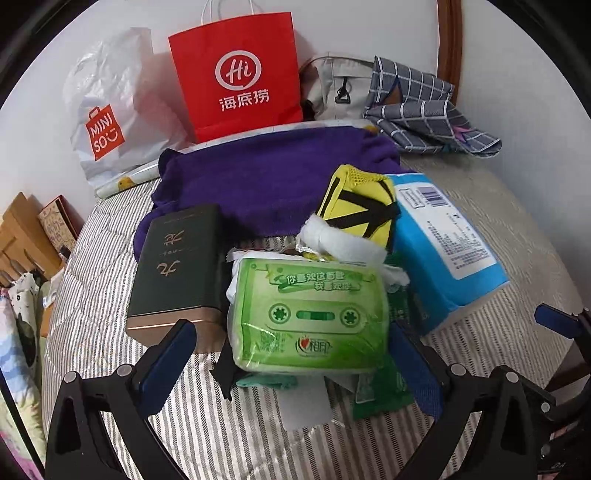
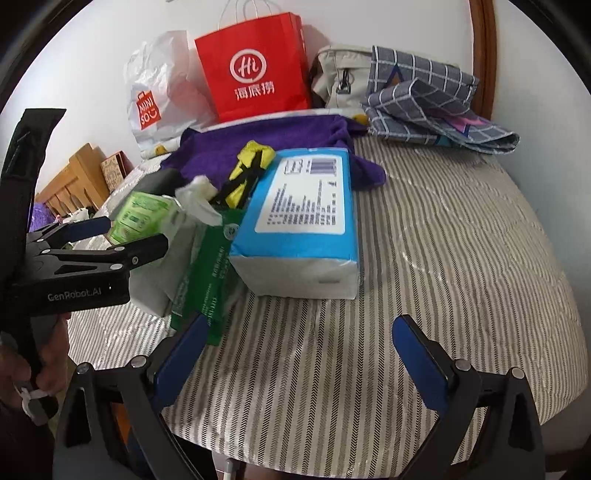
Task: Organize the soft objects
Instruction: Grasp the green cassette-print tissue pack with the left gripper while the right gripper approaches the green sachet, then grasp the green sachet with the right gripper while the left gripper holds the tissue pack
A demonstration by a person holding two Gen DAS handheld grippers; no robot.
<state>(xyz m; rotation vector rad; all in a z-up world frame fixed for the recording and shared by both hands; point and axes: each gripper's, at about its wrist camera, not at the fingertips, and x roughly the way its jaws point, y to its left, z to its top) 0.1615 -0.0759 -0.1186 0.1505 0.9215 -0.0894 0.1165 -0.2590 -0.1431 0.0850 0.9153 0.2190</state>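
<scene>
Green tissue pack [image 1: 308, 314]: one, long axis crosswise between the wide left gripper [image 1: 295, 354] jaws.
Blue tissue pack [image 2: 303, 218]: one, lengthwise ahead of the right gripper [image 2: 295, 354], jaws wide, empty.

White wall [image 2: 424, 22], striped bedcover [image 2: 461, 229], wooden headboard [image 2: 74, 177].

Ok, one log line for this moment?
left gripper: open, straddling green tissue pack | right gripper: open, empty, over bedspread | blue tissue pack: untouched
</scene>
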